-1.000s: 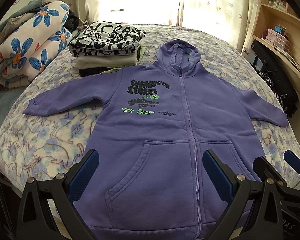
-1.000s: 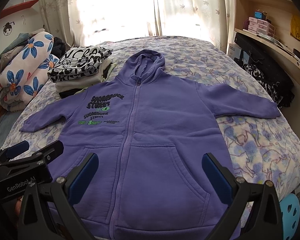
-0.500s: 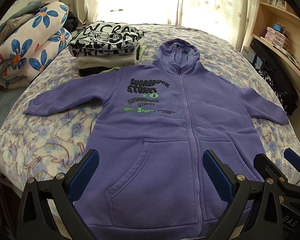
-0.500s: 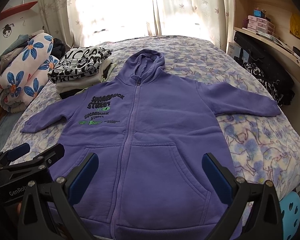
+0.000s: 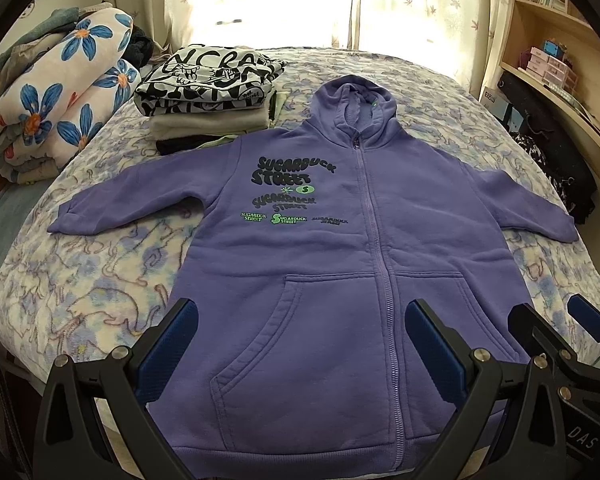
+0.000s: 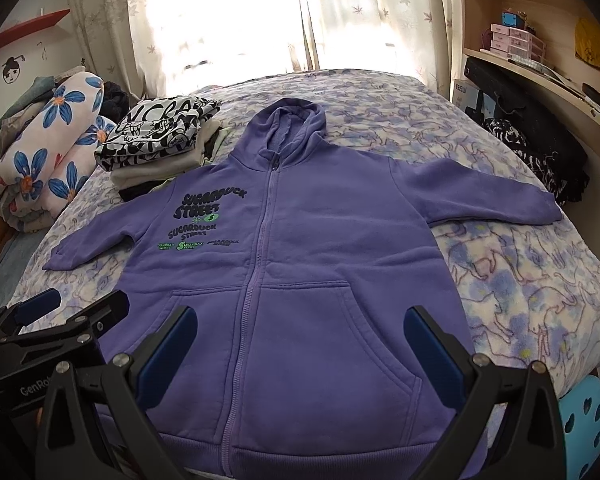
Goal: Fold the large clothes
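The purple hoodie [image 5: 340, 280] lies flat across the bed [image 5: 80, 300], with bare blanket open to a gripper beside each sleeve and beyond the hood. A stack of folded clothes [image 5: 208, 96] crowds the far-left shoulder, just beside a rolled floral quilt [image 5: 56, 108]. Dark bags [image 6: 540, 160] line the right edge.

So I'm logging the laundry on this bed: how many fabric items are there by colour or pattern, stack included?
Purple hoodie, spread flat: 1
Black-and-white graffiti print top, folded: 1
Cream folded piece: 1
Black folded piece: 1
Pale green piece, edge only: 1
Blue-flowered rolled blanket: 1
Total: 6 visible
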A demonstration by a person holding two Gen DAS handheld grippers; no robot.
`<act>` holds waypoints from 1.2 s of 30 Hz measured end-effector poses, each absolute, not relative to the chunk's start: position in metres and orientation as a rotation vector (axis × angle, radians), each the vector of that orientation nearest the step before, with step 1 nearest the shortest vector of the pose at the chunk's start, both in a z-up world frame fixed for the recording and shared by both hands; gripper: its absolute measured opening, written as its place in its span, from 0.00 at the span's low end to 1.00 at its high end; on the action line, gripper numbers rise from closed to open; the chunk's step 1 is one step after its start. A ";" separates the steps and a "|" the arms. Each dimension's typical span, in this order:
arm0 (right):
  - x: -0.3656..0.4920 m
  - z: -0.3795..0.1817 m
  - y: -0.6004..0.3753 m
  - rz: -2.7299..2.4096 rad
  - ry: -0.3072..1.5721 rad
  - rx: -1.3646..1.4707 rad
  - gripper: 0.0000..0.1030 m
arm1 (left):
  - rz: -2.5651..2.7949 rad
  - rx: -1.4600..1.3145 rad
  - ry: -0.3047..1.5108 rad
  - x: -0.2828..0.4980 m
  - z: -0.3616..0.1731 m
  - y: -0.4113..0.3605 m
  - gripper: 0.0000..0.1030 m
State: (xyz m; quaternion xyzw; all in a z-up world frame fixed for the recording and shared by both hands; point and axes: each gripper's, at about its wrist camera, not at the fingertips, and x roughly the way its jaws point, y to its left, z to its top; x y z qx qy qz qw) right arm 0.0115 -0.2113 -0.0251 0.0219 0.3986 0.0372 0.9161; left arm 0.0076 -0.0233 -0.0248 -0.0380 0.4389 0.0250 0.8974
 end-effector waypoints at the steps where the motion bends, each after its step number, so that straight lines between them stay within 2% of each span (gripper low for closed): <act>1: 0.012 -0.025 -0.210 0.076 0.821 0.046 1.00 | 0.051 -0.079 0.910 0.007 -0.025 -0.024 0.99; 19: 0.008 -0.018 -0.237 0.062 0.787 0.107 1.00 | 0.018 0.049 0.942 0.017 -0.008 -0.048 0.99; 36: 0.027 0.056 -0.334 -0.049 0.553 0.174 1.00 | -0.042 0.134 0.753 0.059 0.079 -0.117 0.99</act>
